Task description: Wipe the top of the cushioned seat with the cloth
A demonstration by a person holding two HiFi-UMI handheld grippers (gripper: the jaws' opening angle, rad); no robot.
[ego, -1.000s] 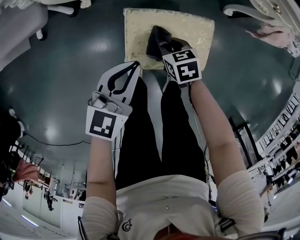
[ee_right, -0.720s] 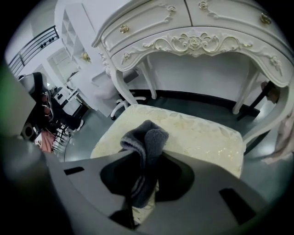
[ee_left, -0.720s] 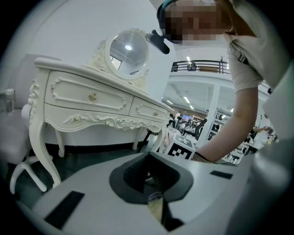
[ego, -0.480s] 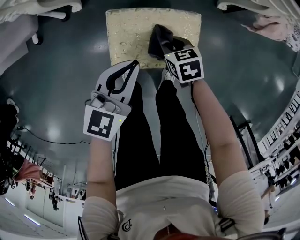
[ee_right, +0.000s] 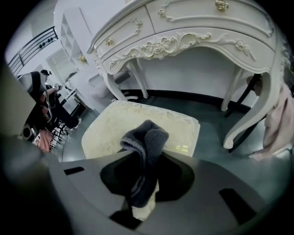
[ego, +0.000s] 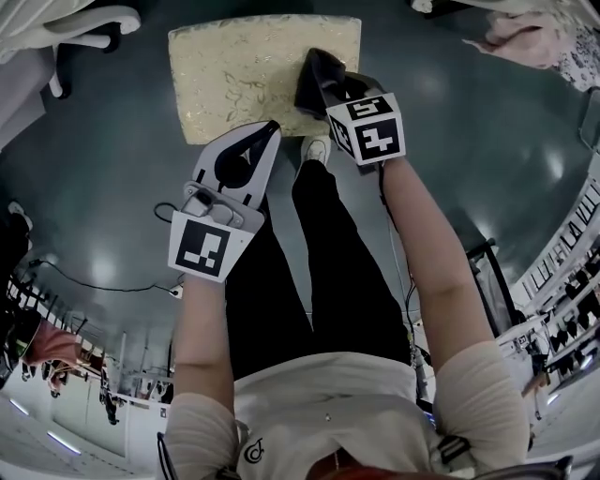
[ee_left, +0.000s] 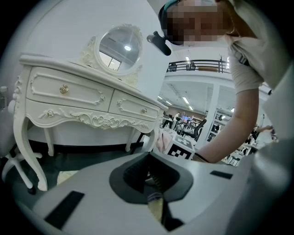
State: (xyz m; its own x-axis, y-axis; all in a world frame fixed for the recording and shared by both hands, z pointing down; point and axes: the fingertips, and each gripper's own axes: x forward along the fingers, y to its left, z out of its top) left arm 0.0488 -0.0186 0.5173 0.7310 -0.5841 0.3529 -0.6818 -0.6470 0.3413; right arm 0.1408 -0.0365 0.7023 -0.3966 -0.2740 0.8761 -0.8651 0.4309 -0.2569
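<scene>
The cushioned seat (ego: 234, 75) is a pale yellow square pad with a patterned top, at the top of the head view. A dark grey cloth (ego: 312, 75) is bunched over the seat's right front part, and my right gripper (ego: 328, 96) is shut on it. In the right gripper view the cloth (ee_right: 146, 147) sticks up between the jaws, with the seat (ee_right: 110, 131) behind it; I cannot tell whether cloth and seat touch. My left gripper (ego: 271, 129) is shut and empty, held above the seat's front edge.
A white carved dressing table (ee_right: 193, 36) stands just beyond the seat, with an oval mirror (ee_left: 120, 46) on top. A pink garment (ee_right: 275, 131) hangs at its right side. White chair legs (ego: 89, 23) show at upper left. A cable (ego: 103, 281) runs over the dark floor.
In the head view the seat has slid left under the grippers. The cloth in my right gripper now sits near the seat's right edge instead of its middle. Both grippers stay shut.
</scene>
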